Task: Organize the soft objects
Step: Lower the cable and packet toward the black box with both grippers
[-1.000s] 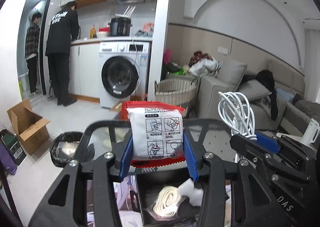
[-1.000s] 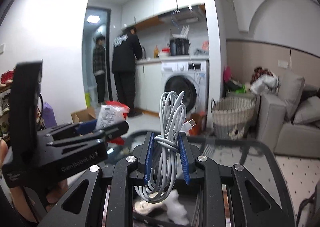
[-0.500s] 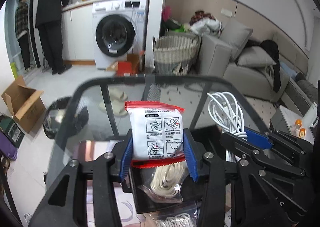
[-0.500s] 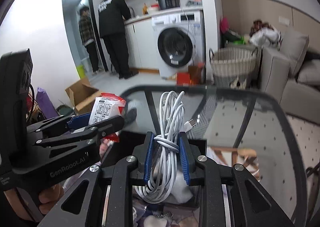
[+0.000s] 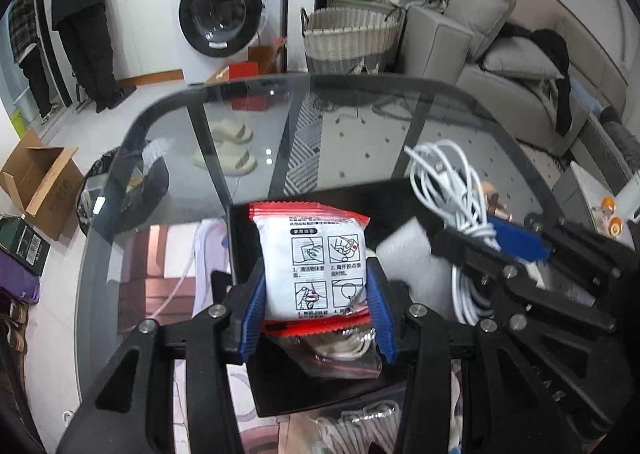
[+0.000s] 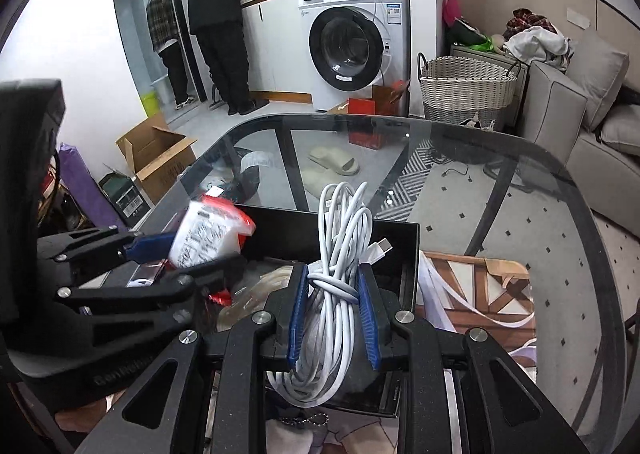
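My left gripper (image 5: 316,294) is shut on a white packet with red edges (image 5: 314,262), held upright over a black box (image 5: 248,246) on the glass table (image 5: 340,133). In the box lie a clear bag with a beige coil (image 5: 340,350) and white padding (image 5: 404,254). My right gripper (image 6: 332,286) is shut on a bundle of white cable (image 6: 340,238), also over the black box (image 6: 396,230). The right gripper (image 5: 472,242) with its cable (image 5: 436,169) shows at the right of the left wrist view. The left gripper (image 6: 160,254) with the packet (image 6: 208,234) shows at the left of the right wrist view.
Two people (image 6: 220,21) stand at a counter beside a washing machine (image 6: 352,41). Further off are a wicker basket (image 6: 468,93), a grey sofa (image 5: 516,73), a cardboard box (image 6: 160,157) and slippers (image 5: 228,145) under the glass. White straps (image 6: 452,294) lie right of the black box.
Both grippers have sunk and tipped downward toward the black box, each keeping its load. The view has swung from the room down to the glass table and the box.
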Tool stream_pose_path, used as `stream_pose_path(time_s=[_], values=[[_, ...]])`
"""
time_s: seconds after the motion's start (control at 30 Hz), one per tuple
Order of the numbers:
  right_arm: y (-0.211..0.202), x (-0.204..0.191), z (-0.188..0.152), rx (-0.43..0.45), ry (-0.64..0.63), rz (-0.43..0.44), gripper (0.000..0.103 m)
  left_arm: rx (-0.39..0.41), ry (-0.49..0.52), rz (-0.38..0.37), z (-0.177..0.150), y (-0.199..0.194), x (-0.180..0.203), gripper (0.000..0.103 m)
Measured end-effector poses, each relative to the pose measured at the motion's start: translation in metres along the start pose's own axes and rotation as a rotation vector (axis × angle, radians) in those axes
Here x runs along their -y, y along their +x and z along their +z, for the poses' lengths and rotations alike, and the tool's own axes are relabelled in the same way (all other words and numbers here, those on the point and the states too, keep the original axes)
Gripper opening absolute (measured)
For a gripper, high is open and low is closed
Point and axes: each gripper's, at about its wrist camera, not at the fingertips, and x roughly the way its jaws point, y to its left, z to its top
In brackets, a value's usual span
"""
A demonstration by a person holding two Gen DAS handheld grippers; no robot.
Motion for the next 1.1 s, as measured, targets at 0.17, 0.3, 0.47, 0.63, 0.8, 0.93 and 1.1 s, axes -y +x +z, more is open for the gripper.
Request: stream_pose_path(time_s=[0.17,0.3,0.47,0.63,0.8,0.93,1.1], values=[[0.000,0.001,-0.004,-0.039,0.023,0.017,0.024,-0.013,0.034,0.005,-0.010,-0.005,0.006,0.045],[-0.007,-0.001,-0.003,-0.077,0.018,0.045,0.024,-0.025,0.028,-0.018,-0.013,-0.010,0.005,0.045],[-0.025,-0.020,0.000,-0.012,-0.124,0.069,0.024,-0.006,0.010,-0.015,-0.007,-0.016,-0.005,0.045],[-0.026,-0.043,-0.001,0.086,-0.357,-0.037,0.024,-0.003,-0.004,-0.013,-0.010,-0.017,-0.011,0.045],[-0.010,-0.035,-0.005,-0.011,-0.338,0.001,0.025,-0.004,0.004,-0.006,-0.010,-0.016,-0.009,0.045],[-0.002,-0.032,-0.015,-0.123,-0.351,0.042,0.025,-0.035,-0.002,-0.016,-0.011,-0.010,-0.010,0.046],[-0.002,-0.017,-0.018,-0.223,-0.223,0.146,0.026,-0.025,0.014,-0.005,-0.012,-0.011,-0.007,0.046]])
